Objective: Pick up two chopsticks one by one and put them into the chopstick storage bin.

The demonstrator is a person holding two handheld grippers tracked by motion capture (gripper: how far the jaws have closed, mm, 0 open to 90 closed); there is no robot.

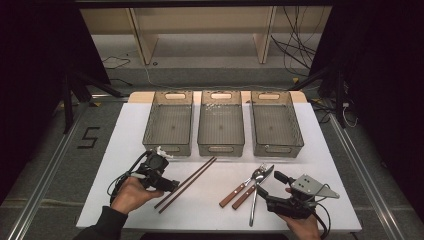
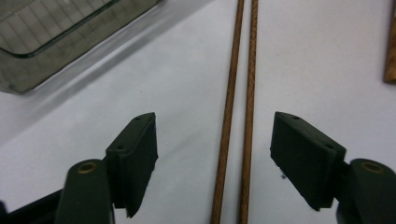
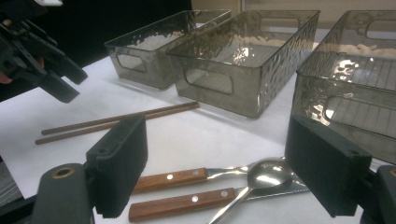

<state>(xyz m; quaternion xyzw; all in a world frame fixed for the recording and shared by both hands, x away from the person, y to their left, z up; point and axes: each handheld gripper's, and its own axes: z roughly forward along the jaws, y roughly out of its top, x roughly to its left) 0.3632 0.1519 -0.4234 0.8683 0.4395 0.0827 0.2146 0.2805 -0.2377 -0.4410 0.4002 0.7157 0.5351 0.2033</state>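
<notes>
Left tongs [image 2: 212, 140]: jaws spread, one to each side of the pair of wooden chopsticks [image 2: 238, 116], pads clear of the wood. In the high view these tongs [image 1: 172, 185] sat at lower left of the frame, tips pointing right toward the lower end of the pair. The left hand [image 1: 131, 194] gripped the body from below left, its dark sleeve entering at the bottom edge.

Right tongs [image 3: 215, 163]: jaws spread, nothing pinched; a spoon [image 3: 261, 179] and two wooden-handled pieces of cutlery [image 3: 177, 191] lay on the desk just beyond and between the pads. In the high view these tongs [image 1: 269, 184] stood at lower right, tips aimed up and left toward the cutlery, a grey plate on top. The right hand [image 1: 302, 225] held them from the bottom edge.

Chopsticks [image 1: 186, 184]: side by side on the white desk [image 1: 125, 130], running diagonally from lower left to upper right in the high view, upper tips near the front of the middle bin.

Cutlery group [image 1: 250, 187]: right of the chopsticks, handles toward lower left.

Three clear grey bins [image 1: 221, 122]: a row across the far half of the desk, centre of the frame.
</notes>
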